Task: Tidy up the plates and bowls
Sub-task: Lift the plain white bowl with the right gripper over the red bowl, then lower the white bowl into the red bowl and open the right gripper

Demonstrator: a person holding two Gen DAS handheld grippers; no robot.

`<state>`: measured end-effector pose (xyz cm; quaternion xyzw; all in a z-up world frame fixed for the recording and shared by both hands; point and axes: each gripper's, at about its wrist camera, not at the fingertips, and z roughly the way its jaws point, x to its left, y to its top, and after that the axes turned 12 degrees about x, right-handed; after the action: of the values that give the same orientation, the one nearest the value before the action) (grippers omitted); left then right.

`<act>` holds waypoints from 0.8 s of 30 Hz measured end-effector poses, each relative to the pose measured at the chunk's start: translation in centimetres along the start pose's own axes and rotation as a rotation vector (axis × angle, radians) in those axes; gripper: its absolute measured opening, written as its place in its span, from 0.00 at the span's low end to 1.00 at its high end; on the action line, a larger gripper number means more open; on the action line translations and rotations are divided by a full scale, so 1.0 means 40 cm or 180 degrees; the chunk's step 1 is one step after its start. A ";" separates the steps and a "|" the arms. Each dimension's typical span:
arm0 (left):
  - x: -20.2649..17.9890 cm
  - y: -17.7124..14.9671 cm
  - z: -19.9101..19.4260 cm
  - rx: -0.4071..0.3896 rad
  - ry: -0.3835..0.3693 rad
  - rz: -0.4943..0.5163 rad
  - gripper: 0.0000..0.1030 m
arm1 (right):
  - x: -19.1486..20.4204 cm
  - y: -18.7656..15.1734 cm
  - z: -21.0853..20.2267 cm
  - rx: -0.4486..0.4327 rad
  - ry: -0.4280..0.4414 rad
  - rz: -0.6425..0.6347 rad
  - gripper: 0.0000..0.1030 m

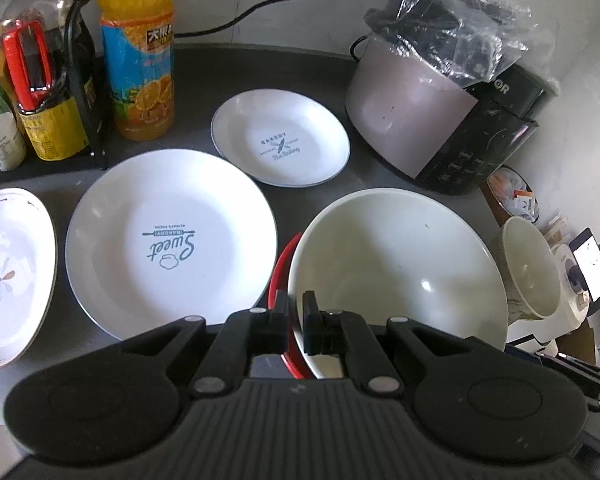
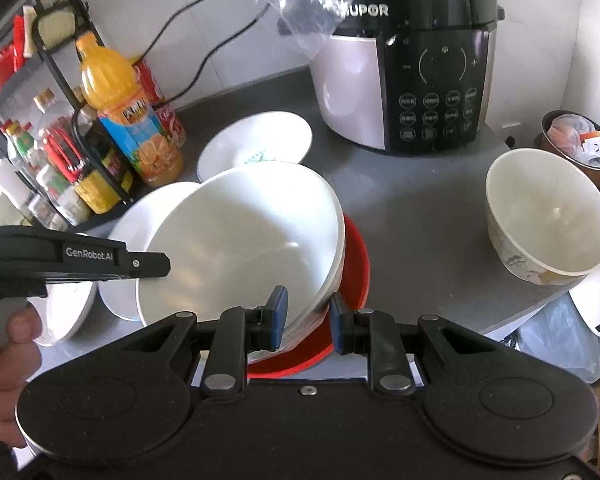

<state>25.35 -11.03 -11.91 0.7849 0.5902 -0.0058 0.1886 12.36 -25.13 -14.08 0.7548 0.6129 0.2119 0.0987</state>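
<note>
A large white bowl sits tilted over a red dish on the dark counter. My left gripper is shut on the bowl's near rim. In the right wrist view the same white bowl leans left above the red dish, and my right gripper is shut on its right rim, one pad inside and one outside. Whether the red edge is also pinched I cannot tell. The left gripper, held by a hand, reaches the bowl's left side.
A large white plate, a smaller plate and a floral plate lie left and behind. A small cream bowl stands near the right counter edge. A rice cooker, an orange juice bottle and a bottle rack line the back.
</note>
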 end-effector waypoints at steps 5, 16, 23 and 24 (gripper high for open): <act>-0.006 0.002 0.031 0.0086 0.0041 -0.0014 0.04 | -0.007 0.009 0.028 0.0130 -0.0022 -0.0014 0.22; -0.010 0.010 0.080 0.0184 0.0119 -0.0006 0.05 | -0.004 0.021 0.061 0.0212 -0.0115 -0.0118 0.22; -0.015 0.006 0.091 0.0194 0.0132 0.0040 0.06 | 0.008 0.029 0.067 0.0279 -0.0193 -0.0205 0.34; -0.012 0.004 0.094 0.0196 0.0114 0.0019 0.06 | 0.012 0.029 0.069 0.0289 -0.0193 -0.0226 0.38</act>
<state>26.15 -12.66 -15.22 0.7921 0.5906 -0.0093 0.1538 14.67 -24.63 -15.95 0.7423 0.6450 0.1573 0.0903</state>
